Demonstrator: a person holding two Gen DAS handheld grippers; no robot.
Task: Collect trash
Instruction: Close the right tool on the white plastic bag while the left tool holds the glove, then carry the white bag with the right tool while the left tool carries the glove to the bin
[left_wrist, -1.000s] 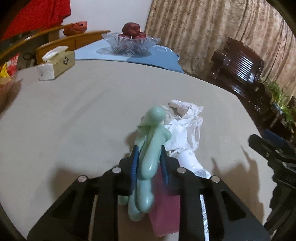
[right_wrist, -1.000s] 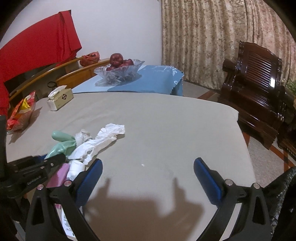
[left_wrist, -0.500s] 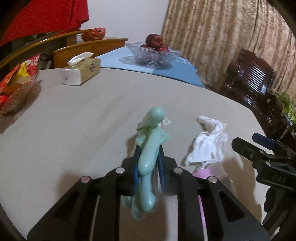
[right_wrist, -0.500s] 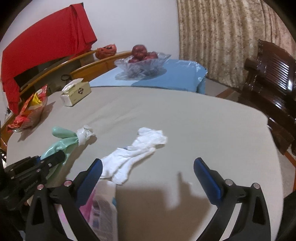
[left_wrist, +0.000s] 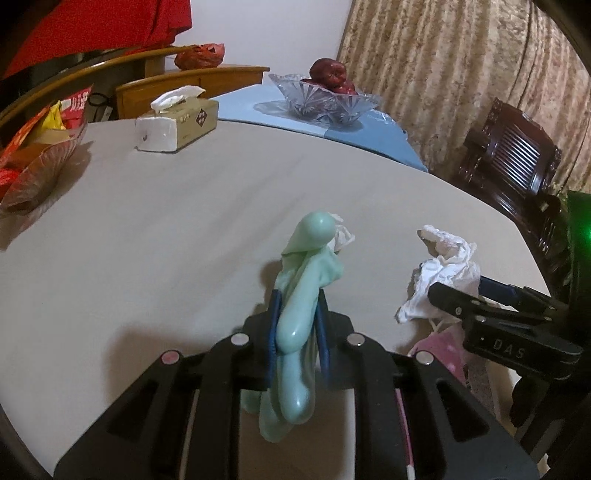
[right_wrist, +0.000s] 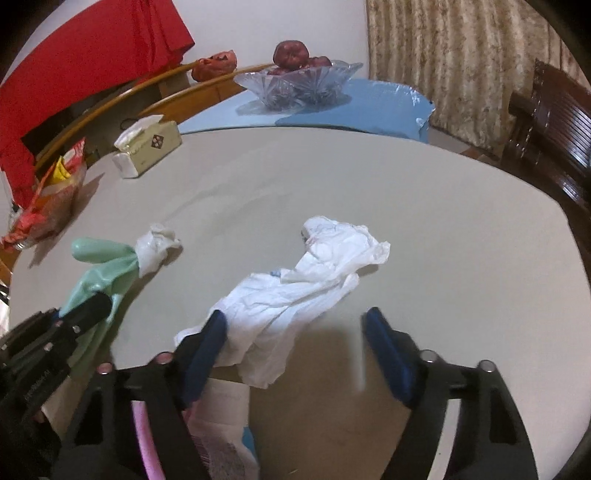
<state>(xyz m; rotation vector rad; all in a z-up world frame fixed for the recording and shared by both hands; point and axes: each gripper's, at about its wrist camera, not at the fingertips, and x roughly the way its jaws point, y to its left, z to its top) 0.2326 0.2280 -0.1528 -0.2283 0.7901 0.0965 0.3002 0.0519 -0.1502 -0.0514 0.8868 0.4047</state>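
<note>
Left tool (left_wrist: 297, 325) pinches smooth green glove (left_wrist: 301, 295); right tool (right_wrist: 295, 343) closing around crumpled white plastic (right_wrist: 295, 295).

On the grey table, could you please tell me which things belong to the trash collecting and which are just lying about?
Part of the job:
- mint-green rubber glove, clamped in the left tool
- crumpled white plastic wrapper, right tool closing around it
- pink-and-white packet

Just lying about:
- beige tissue box
- cut-glass fruit bowl
- red snack bags
</note>
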